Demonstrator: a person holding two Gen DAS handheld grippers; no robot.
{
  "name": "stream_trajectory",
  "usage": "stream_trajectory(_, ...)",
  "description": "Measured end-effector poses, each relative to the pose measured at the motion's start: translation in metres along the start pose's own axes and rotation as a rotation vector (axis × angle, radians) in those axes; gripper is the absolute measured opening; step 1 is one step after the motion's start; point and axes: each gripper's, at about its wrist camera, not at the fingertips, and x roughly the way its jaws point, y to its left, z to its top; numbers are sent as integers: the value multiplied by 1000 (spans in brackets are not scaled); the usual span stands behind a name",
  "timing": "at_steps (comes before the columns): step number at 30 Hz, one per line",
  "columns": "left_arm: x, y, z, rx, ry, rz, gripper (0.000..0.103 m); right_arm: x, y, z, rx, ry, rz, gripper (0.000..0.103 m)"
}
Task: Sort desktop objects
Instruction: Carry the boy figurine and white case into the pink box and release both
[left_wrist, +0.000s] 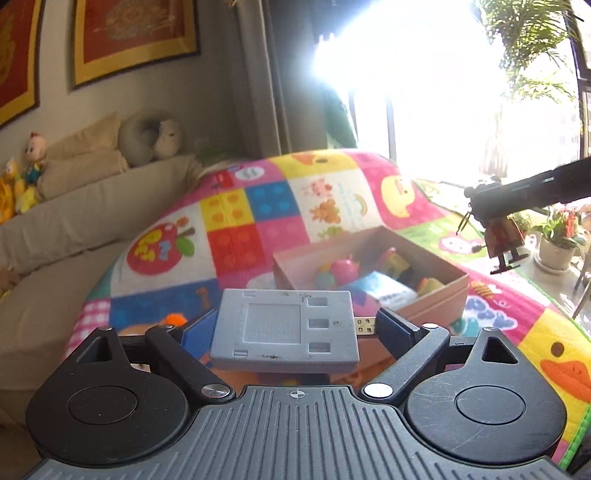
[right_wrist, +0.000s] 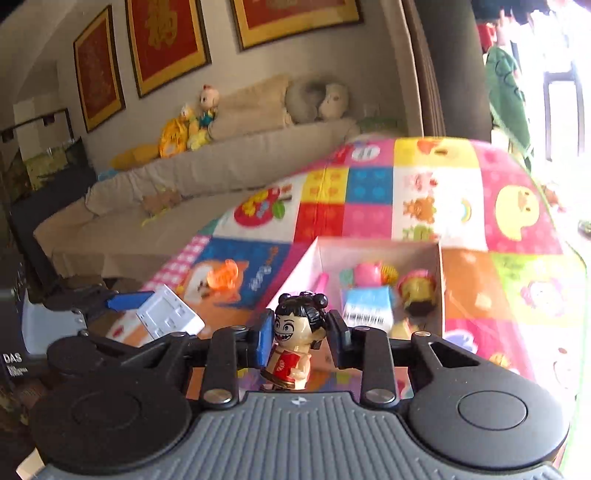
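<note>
My left gripper (left_wrist: 295, 328) is shut on a flat grey USB device (left_wrist: 280, 325), its pads on the two short ends and the gold plug by the right pad. It is held in the air above the play mat (left_wrist: 236, 221). In the right wrist view the same device (right_wrist: 170, 314) looks white beside a blue left finger (right_wrist: 129, 300). My right gripper (right_wrist: 300, 338) is shut on the head of a small toy figurine (right_wrist: 291, 365) with black hair buns and a red outfit. From the left wrist view that figurine (left_wrist: 504, 240) hangs from the right gripper (left_wrist: 487, 210), up right of the box.
An open cardboard box (left_wrist: 436, 295) (right_wrist: 306, 266) with several colourful toys sits on the mat ahead of both grippers. An orange toy (right_wrist: 223, 277) lies on the mat left of the box. A beige sofa (right_wrist: 184, 177) with plush toys is behind; potted plants (left_wrist: 557, 236) stand right.
</note>
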Motion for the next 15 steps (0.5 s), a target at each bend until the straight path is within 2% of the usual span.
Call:
stream_trajectory(4,33,-14,28,46,-39,-25,95,-11,-17,41,32,-90,-25,30)
stream_trajectory(10,94,-15,48,26,-66,-75,95,28,-50,79,111,-84,-55,30)
stream_trajectory(13,123,-6,47,-35,24,-82,96,64,-59,93,84,-68,-111,31)
stream_trajectory(15,119,2,37,-65,31,-107,97,85,-64,95,98,-39,-162,53)
